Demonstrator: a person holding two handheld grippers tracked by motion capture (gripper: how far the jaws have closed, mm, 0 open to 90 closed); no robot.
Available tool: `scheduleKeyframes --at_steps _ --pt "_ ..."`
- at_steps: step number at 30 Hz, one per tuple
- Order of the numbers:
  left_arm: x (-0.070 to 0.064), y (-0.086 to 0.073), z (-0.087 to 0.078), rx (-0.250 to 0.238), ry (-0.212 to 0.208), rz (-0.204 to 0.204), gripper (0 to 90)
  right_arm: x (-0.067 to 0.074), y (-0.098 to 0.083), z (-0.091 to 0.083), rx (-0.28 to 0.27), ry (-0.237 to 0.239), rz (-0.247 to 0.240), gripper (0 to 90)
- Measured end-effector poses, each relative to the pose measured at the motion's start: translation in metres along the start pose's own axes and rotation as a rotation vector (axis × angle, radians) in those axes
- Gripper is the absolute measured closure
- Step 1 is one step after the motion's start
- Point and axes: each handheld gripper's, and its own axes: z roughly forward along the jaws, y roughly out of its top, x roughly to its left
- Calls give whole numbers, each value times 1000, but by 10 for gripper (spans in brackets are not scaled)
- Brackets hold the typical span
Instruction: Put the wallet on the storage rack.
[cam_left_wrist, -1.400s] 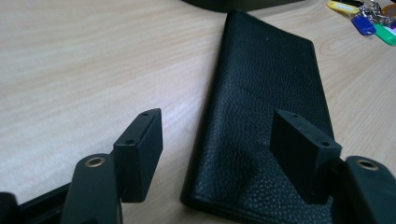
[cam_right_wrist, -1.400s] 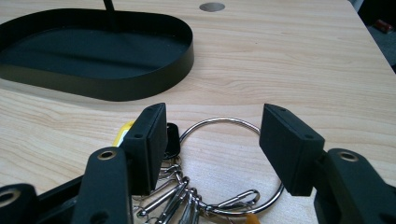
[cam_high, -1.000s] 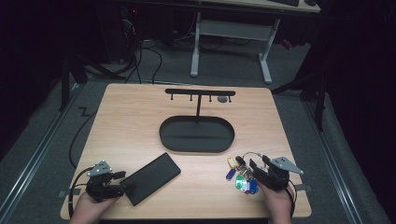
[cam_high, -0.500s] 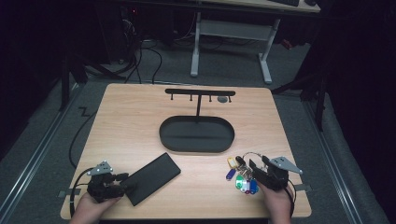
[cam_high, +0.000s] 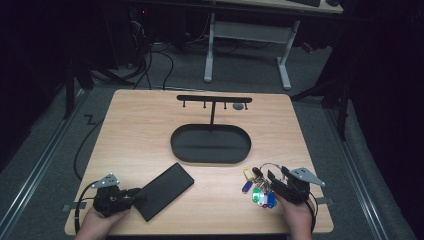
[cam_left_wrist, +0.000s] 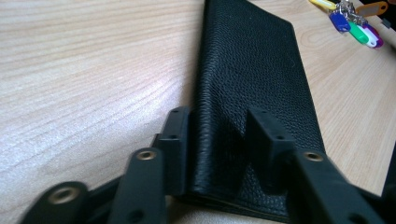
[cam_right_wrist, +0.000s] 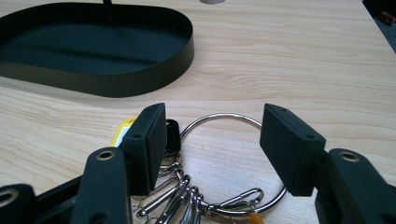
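In the high view, the left gripper (cam_high: 134, 196) is seen at the near corner of the black wallet (cam_high: 164, 190), which lies flat on the table (cam_high: 150, 130). In the left gripper view, its jaws, just closed inward, now pinch the wallet (cam_left_wrist: 252, 84); lifting seems possible. In the right gripper view, the right gripper (cam_right_wrist: 212, 149) is held apart astride the key ring (cam_right_wrist: 224, 122).

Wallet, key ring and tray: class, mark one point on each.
wallet (cam_left_wrist: 252, 60): left gripper view, middle of its leather face
key ring (cam_right_wrist: 219, 117): right gripper view, top of the loop
tray (cam_high: 210, 159): high view, near rim
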Motion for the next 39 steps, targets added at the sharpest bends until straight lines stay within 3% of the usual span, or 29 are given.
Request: scheduleKeyframes --at_steps 5,8,13,18,39 --pt "-1 -1 -1 -12 -1 1 680 1 1 -2 -9 -2 -5 414" --pt "-6 -1 -2 -18 15 60 707 -1 1 -2 -9 1 6 419" --pt "-6 1 -2 -19 10 43 734 -1 2 -2 -12 8 5 422" --pt "-9 3 -4 -28 25 56 776 -3 2 -3 -16 8 19 424" --pt "-16 10 -17 -92 44 90 805 -7 1 -5 -16 10 49 431"
